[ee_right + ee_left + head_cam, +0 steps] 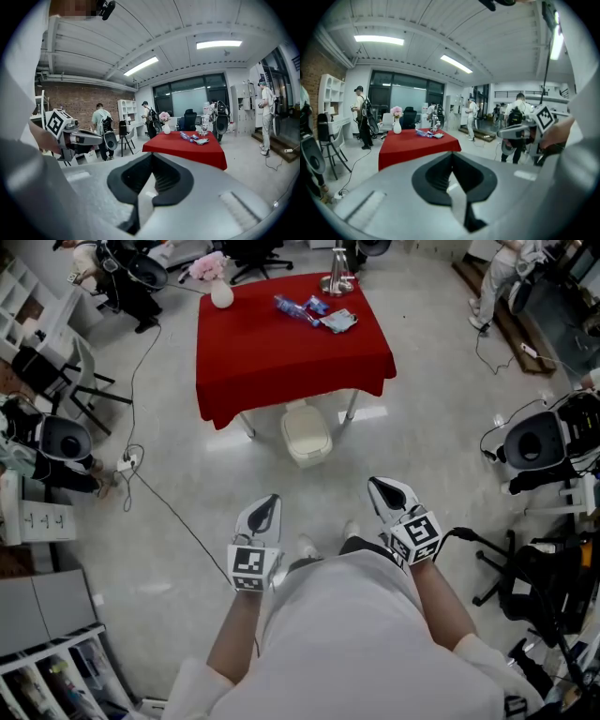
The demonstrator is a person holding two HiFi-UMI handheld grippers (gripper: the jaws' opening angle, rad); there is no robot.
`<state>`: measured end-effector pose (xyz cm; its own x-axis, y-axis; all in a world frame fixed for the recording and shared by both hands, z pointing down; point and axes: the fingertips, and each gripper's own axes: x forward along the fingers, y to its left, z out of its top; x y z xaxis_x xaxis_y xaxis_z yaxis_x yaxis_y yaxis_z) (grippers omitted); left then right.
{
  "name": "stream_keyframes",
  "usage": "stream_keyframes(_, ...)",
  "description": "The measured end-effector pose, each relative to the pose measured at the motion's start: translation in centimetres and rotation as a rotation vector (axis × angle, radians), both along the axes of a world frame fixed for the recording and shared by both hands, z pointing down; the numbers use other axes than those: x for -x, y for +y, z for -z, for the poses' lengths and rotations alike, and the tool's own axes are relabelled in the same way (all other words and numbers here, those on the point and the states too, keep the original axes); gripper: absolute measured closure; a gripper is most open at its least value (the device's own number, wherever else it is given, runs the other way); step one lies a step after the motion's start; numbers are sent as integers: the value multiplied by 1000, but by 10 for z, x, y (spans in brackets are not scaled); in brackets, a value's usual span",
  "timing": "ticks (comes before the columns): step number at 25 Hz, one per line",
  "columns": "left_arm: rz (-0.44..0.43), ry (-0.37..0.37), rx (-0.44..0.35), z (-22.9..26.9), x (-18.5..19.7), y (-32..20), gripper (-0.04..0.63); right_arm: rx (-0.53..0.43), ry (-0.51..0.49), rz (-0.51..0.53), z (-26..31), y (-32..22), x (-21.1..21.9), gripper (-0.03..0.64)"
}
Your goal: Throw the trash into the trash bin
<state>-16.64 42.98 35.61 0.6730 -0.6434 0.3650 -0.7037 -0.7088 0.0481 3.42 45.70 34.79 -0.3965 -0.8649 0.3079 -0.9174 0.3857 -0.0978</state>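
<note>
Across the floor, trash (319, 313) lies on the red counter (272, 362), with the trash bin (306, 435) at its near edge. Your left gripper (265, 514) and right gripper (389, 491) have their fingers closed and empty. You're likely on the approach; next, close in and open.

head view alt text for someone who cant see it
A person holds the left tongs and right tongs, both shut and empty, pointed toward a red-clothed table. A bottle, wrappers and a white vase sit on it; a cream trash bin stands on the floor at its near edge.
</note>
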Motion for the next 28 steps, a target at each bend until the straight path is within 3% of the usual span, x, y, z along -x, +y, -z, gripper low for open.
stream_keyframes(7, -6, -3, 26, -9, 12, -5, 592, 19, -1, -14, -5, -2, 9, 617)
stream_keyframes(14, 26, -27, 45, -19, 6, -36, 592, 26, -10, 24, -10, -40, 3, 617)
stream_keyframes(28, 107, -30, 75, -29, -58, -137, 592, 43, -52, 123, -29, -163, -51, 617)
